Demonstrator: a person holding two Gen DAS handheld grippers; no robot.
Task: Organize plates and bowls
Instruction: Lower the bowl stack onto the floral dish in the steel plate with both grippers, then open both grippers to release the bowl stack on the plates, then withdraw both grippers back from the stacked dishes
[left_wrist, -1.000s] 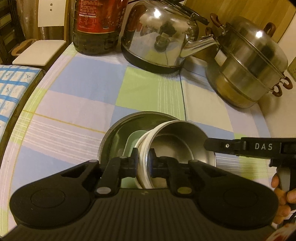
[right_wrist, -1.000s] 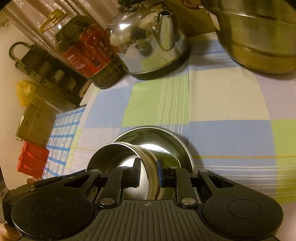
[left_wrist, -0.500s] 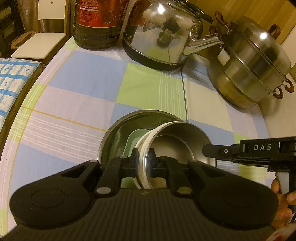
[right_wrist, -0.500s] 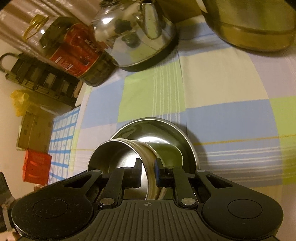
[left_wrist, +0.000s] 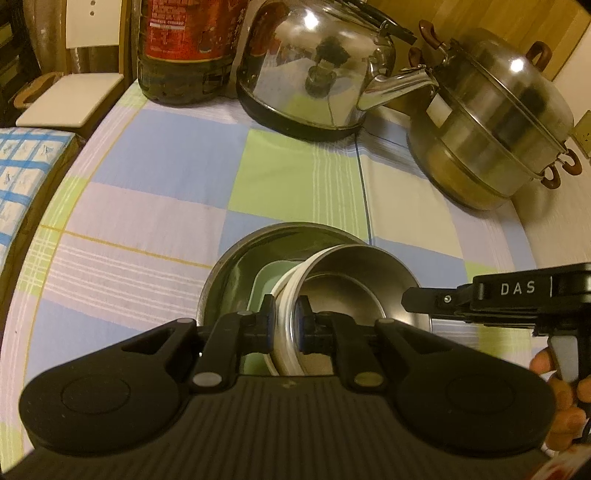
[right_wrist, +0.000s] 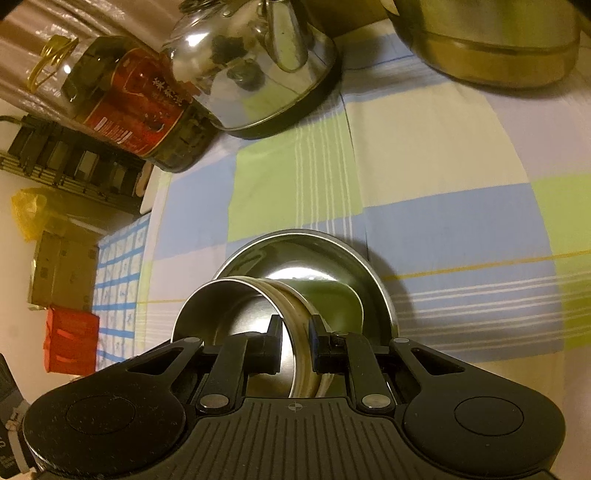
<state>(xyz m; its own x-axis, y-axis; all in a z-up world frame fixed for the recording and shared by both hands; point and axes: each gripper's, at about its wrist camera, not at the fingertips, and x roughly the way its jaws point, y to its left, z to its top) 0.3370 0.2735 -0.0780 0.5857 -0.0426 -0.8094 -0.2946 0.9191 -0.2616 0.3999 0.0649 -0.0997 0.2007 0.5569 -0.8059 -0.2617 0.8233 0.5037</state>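
Note:
A small steel bowl (left_wrist: 354, 291) with a white outer wall leans tilted inside a wide steel plate (left_wrist: 236, 273), over a pale green dish (left_wrist: 269, 280). My left gripper (left_wrist: 286, 321) is shut on the bowl's near left rim, one pad inside and one outside. The right gripper (left_wrist: 417, 299) comes in from the right to the bowl's opposite rim. In the right wrist view my right gripper (right_wrist: 297, 339) is shut on that rim of the steel bowl (right_wrist: 229, 314). The green dish (right_wrist: 332, 299) and the wide plate (right_wrist: 303, 254) lie behind it.
On the checked tablecloth (left_wrist: 288, 177) stand a steel kettle (left_wrist: 317, 66), a lidded steamer pot (left_wrist: 495, 122) at the back right and a big oil bottle (left_wrist: 184, 48) at the back left. A white stool (left_wrist: 70, 99) stands past the table's left edge. A hand (left_wrist: 561, 406) holds the right gripper.
The right gripper's jaws have narrowed onto the bowl's rim and its view has rolled. The left gripper and the bowl have hardly moved.

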